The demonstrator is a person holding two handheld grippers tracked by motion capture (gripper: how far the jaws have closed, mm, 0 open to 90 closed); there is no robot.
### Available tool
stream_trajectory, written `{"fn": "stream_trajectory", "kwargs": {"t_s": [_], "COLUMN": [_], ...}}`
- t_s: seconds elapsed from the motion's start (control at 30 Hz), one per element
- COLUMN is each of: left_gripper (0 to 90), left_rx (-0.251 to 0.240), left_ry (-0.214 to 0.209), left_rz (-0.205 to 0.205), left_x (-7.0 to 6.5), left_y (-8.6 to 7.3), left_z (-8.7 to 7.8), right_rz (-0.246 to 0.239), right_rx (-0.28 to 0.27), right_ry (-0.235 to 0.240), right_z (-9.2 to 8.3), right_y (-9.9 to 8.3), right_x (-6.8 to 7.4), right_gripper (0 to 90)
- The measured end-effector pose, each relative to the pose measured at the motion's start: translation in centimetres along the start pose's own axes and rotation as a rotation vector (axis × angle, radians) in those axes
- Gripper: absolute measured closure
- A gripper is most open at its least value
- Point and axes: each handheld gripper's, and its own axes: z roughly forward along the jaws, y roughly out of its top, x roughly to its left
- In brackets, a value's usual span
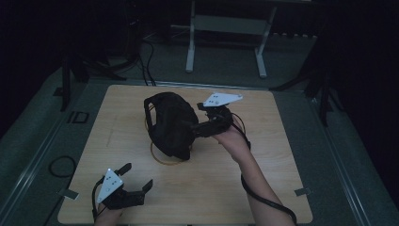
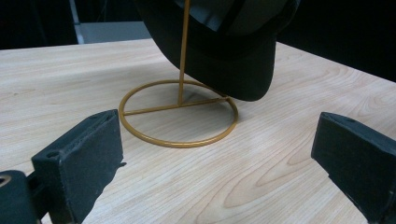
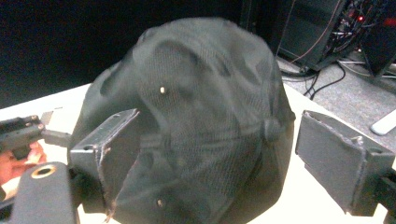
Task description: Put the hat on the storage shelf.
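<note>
1. High view: a black cap [image 1: 170,123] hangs on a gold wire stand [image 1: 165,159] near the middle of the wooden table [image 1: 117,122]. The right gripper [image 1: 195,129] is right at the cap, on the cap's right side, and its jaws point left into the fabric. The light is dim, and black on black hides the jaw tips, so from here I cannot tell if they touch the cap. The left gripper [image 1: 138,175] rests low on the table, well apart from the cap, toward the person's side and to the left; its jaws are spread and hold nothing. The right hand is clearly the nearer one.

2. Left gripper view: the two jaws stand wide apart with only bare table between them. Straight ahead of them is the round base ring of the stand [image 2: 178,113], with its thin upright rod rising from the middle. The cap [image 2: 224,46] hangs over the rod, its lower edge just above the far side of the ring. The top of the cap is cut off by the picture edge.

3. Right gripper view: the cap [image 3: 196,121] lies directly ahead, between the two spread jaws, mesh side toward the camera. The jaws are on either side of the cap and are not pressed on it. I judge the next move is a closing on the fabric. The picture is blurred, and the stand is hidden behind the cap.
</note>
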Motion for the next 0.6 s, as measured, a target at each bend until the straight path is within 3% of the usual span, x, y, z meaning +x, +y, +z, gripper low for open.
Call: {"fn": "stream_trajectory", "kwargs": {"t_s": [0.17,0.6], "left_gripper": [2.6,2.6], "left_rx": [0.007,0.032], "left_ry": [-0.005,-0.014], "left_rz": [-0.002,0.019], "left_x": [0.0,-0.1], "left_y": [-0.1,-0.3], "left_z": [0.1,0.3], "right_rz": [-0.002,-0.01], "right_rx": [-0.029,-0.014], "right_ry": [-0.007,-0.03], "right_z": [-0.7,-2.1], "right_y": [-1.1,-4.4], "right_x": [-0.2,-0.2], "right_gripper": [13.5,13.3]}}
